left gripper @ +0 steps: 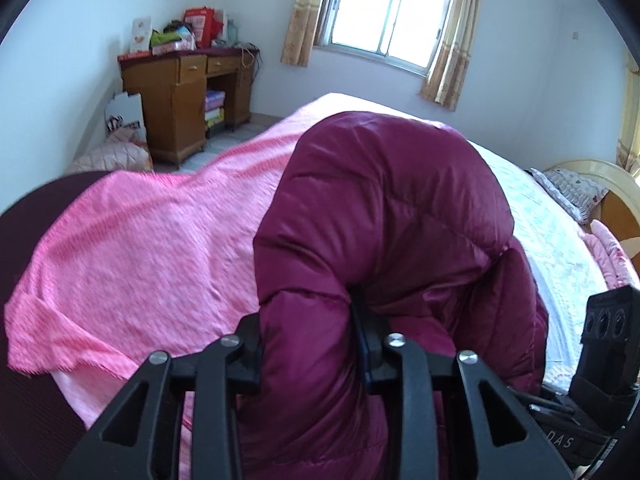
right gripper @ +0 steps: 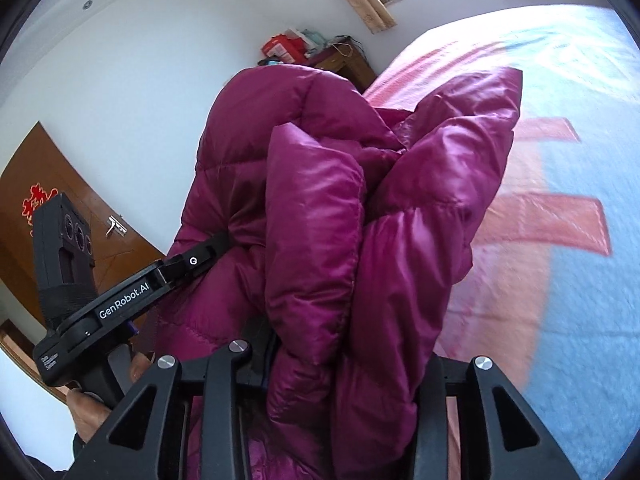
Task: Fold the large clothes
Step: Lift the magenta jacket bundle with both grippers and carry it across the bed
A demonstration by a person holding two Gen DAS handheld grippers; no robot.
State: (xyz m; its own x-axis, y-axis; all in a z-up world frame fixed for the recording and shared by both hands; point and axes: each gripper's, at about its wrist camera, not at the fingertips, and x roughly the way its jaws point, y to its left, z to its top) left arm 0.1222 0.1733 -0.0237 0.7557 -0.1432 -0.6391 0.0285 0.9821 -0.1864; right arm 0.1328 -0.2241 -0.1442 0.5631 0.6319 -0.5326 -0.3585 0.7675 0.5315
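A magenta quilted down jacket (left gripper: pixel 384 216) is held up above the bed, bunched and folded over both grippers. My left gripper (left gripper: pixel 308 328) is shut on a thick fold of the jacket; its fingertips are buried in the fabric. In the right wrist view the jacket (right gripper: pixel 320 216) fills the centre, and my right gripper (right gripper: pixel 344 352) is shut on another bunched fold, fingertips hidden. The left gripper's body also shows in the right wrist view (right gripper: pixel 132 292), clamped on the jacket's left side. The right gripper's body shows at the lower right of the left wrist view (left gripper: pixel 604 344).
A bed with a pink cover (left gripper: pixel 160 240) and a pale sheet (left gripper: pixel 552 240) lies below. A wooden desk (left gripper: pixel 184 100) piled with boxes stands in the far corner, a window (left gripper: pixel 388 12) behind, pillows (left gripper: pixel 576 192) at the right. A brown door (right gripper: pixel 60 184) is at left.
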